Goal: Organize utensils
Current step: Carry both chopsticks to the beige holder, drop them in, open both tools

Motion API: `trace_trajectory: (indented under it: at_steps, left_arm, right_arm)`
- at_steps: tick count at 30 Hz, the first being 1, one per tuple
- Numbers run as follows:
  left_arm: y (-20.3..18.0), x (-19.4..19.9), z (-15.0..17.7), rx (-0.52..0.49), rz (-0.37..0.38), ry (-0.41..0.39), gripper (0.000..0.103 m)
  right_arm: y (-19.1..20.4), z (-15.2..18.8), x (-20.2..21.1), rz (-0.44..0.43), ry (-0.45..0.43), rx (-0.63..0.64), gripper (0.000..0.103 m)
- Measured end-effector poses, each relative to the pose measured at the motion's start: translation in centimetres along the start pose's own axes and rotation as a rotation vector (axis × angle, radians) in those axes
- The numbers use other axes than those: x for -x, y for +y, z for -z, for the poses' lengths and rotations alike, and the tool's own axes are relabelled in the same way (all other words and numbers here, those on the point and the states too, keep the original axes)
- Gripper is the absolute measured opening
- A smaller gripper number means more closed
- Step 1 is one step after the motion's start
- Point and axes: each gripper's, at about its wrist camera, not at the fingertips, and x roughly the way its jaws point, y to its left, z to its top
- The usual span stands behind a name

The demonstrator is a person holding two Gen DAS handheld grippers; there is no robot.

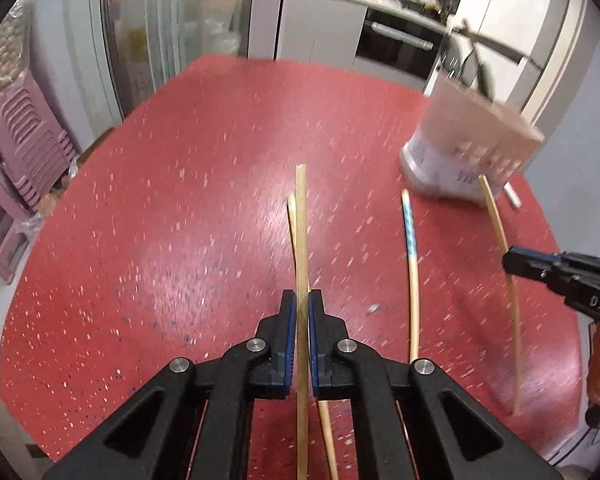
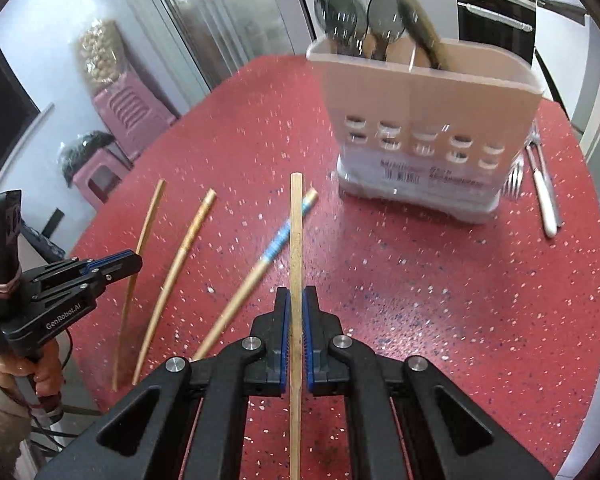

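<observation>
Both grippers are shut on bamboo chopsticks over a red speckled table. My left gripper (image 1: 302, 300) holds a plain chopstick (image 1: 301, 220) pointing forward; it shows at the left of the right wrist view (image 2: 130, 262). My right gripper (image 2: 296, 296) holds another plain chopstick (image 2: 296, 240); it shows at the right edge of the left wrist view (image 1: 512, 264). A blue-banded chopstick (image 2: 268, 256) and a golden chopstick (image 2: 180, 268) lie loose on the table. A pink utensil holder (image 2: 424, 120) stands ahead with dark spoons (image 2: 336, 12) in it.
Two forks (image 2: 540, 188) lie on the table to the right of the holder. Pink plastic stools (image 2: 128, 120) stand beyond the table's left edge. Kitchen cabinets and an oven (image 2: 496, 20) are behind. The table edge (image 2: 596, 340) curves close on the right.
</observation>
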Motion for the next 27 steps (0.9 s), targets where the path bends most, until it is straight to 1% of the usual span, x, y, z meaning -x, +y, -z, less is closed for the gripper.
trace_trajectory:
  at_steps: [1, 6, 11, 16, 18, 19, 22, 27]
  left_arm:
    - [-0.2, 0.2, -0.3, 0.0, 0.006, -0.013, 0.03]
    - [-1.2, 2.4, -2.3, 0.006, 0.053, -0.086, 0.03]
    - [-2.7, 4.5, -4.2, 0.005, 0.114, -0.153, 0.03]
    - [-4.3, 5.6, -6.8, -0.002, 0.169, -0.209, 0.03]
    - [-5.0, 5.9, -7.8, -0.002, 0.184, -0.229, 0.03]
    - [-5.4, 6.0, -8.3, 0.0, 0.193, -0.239, 0.03]
    - [-6.3, 6.1, -10.0, 0.007, 0.215, -0.269, 0.03]
    - [-8.0, 6.6, -13.3, 0.01, 0.253, -0.326, 0.03]
  right_arm:
    - [-0.7, 0.2, 0.8, 0.0, -0.008, -0.003, 0.007]
    - [-1.6, -0.6, 3.9, -0.009, -0.077, -0.028, 0.007]
    - [-2.8, -1.7, 7.3, -0.016, -0.153, -0.046, 0.007]
    - [-3.5, -3.5, 10.1, -0.028, -0.23, -0.08, 0.007]
    - [-3.9, -4.3, 11.4, -0.016, -0.266, -0.084, 0.007]
    - [-3.4, -4.6, 11.3, -0.011, -0.278, -0.085, 0.007]
    - [-3.7, -6.0, 12.5, 0.006, -0.323, -0.099, 0.007]
    - [-5.1, -8.5, 14.1, 0.026, -0.397, -0.126, 0.007]
